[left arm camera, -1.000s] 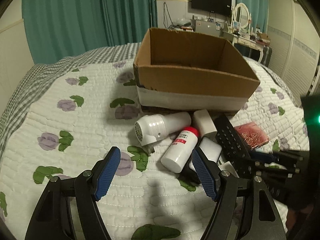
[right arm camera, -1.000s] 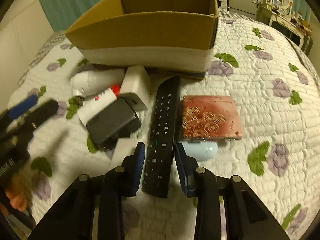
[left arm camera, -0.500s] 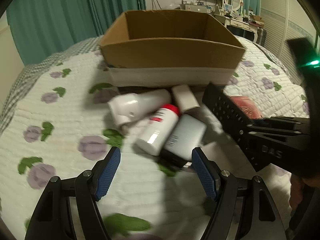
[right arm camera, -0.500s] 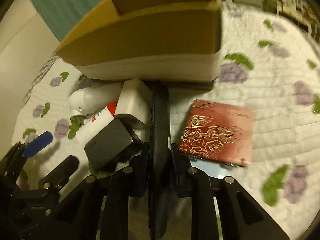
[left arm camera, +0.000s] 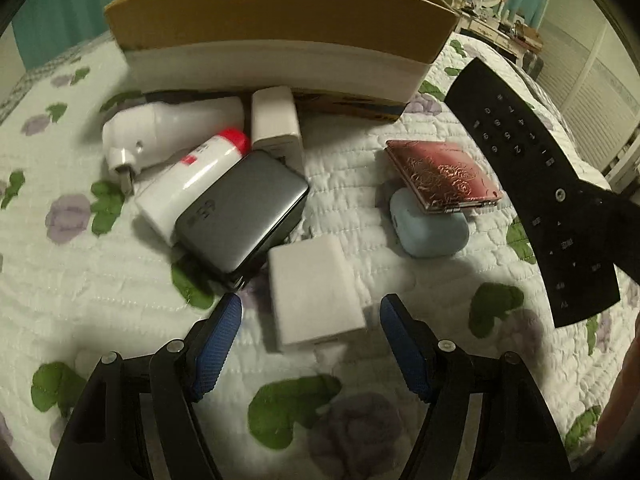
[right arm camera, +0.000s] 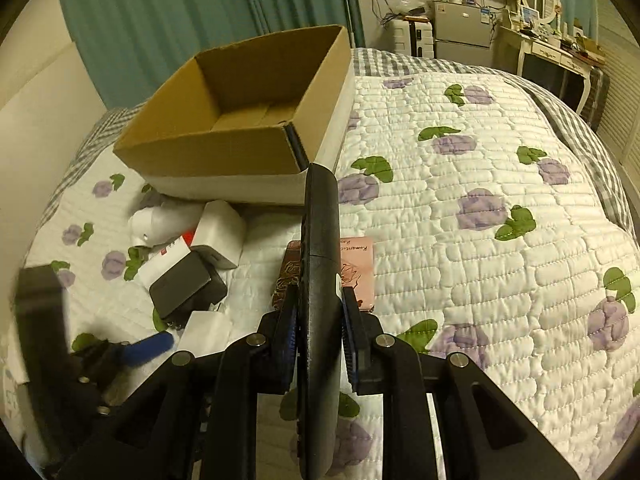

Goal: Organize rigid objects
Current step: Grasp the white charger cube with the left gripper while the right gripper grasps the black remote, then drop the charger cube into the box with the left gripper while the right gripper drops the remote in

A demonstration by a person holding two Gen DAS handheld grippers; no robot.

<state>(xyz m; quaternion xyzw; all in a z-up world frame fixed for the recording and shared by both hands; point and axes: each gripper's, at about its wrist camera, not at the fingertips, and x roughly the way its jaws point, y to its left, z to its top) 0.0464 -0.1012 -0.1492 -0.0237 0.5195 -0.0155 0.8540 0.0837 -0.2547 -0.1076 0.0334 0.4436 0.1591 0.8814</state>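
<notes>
In the right wrist view the right gripper (right arm camera: 318, 336) has its jaws clamped on the edges of the black remote control (right arm camera: 320, 280), which is lifted off the quilted bed (right arm camera: 480, 240) and runs edge-on toward 12 o'clock, its far tip near the corner of the cardboard box (right arm camera: 224, 148). In the left wrist view the left gripper (left arm camera: 310, 344) hangs low over the bed with its jaws spread wide and holding nothing; a white block (left arm camera: 314, 288) lies just ahead between them. Beyond it, toward 11 o'clock, a grey power bank (left arm camera: 244, 216) leans on a white bottle with a red cap (left arm camera: 192, 176), with a white nozzle bottle (left arm camera: 168, 132) and a white charger (left arm camera: 276, 120) farther on. Toward 1 o'clock a pale blue case (left arm camera: 432, 232) sits partly under a red embossed case (left arm camera: 442, 174). The same remote control (left arm camera: 536, 184) hangs at 2 o'clock. The box (left arm camera: 280, 28) stands farthest, at 12 o'clock.
</notes>
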